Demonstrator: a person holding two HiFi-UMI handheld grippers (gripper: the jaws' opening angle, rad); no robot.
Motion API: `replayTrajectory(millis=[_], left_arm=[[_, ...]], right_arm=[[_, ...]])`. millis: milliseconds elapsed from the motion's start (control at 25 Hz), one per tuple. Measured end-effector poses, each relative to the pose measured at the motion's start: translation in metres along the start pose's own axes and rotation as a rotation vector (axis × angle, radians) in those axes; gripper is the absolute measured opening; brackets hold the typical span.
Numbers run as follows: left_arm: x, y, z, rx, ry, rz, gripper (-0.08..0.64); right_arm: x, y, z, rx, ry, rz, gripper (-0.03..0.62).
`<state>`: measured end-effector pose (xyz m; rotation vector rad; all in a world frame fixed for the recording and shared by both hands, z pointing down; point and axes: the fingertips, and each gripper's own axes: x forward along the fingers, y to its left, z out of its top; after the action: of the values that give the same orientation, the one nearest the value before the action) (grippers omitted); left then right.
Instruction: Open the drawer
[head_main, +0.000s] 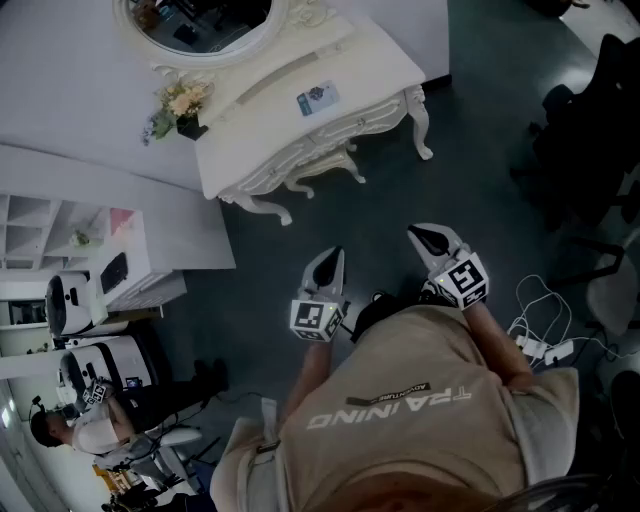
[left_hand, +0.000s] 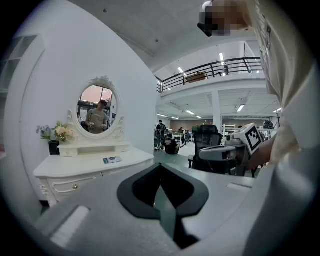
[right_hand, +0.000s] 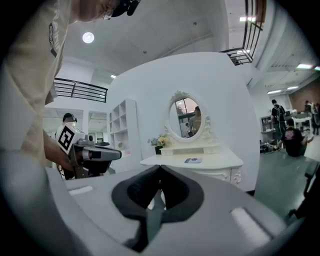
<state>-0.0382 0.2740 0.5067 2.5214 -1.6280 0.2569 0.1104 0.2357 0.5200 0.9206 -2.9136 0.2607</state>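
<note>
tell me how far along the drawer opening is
Done: nothing; the drawer of the white dressing table looks closed. In hand: nothing; the left gripper and right gripper are shut, empty, well short of it. Left: approach, grip the knob, pull.

The drawer is a cream one with a curvy front and a tiny gold knob. It sits right under the worktop of the white dressing table, below the oval mirror. Looks fully shut.
</note>
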Motion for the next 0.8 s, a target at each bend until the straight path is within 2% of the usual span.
replayTrajectory(millis=[200, 360, 480, 600, 800], left_arm=[[-0.013, 0.006, 0.000, -0.040, -0.005, 0.019, 0.008], [-0.020, 0.015, 0.021, -0.007, -0.023, -0.021, 0.008], [-0.021, 0.030, 0.026, 0.006, -0.026, -0.057, 0.008], [-0.027, 0.047, 0.020, 0.001, -0.019, -0.076, 0.008], [-0.042, 0.071, -0.004, -0.034, -0.007, -0.112, 0.008]], right_arm=[[-0.002, 0.014, 0.014, -0.009, 0.007, -0.007, 0.003], [0.010, 0.030, 0.024, -0.006, 0.022, -0.016, 0.003], [0.028, 0.035, 0.028, -0.019, 0.016, -0.072, 0.003], [0.044, 0.044, 0.025, -0.034, 0.030, -0.109, 0.003], [0.057, 0.061, 0.008, 0.034, 0.073, -0.162, 0.003]])
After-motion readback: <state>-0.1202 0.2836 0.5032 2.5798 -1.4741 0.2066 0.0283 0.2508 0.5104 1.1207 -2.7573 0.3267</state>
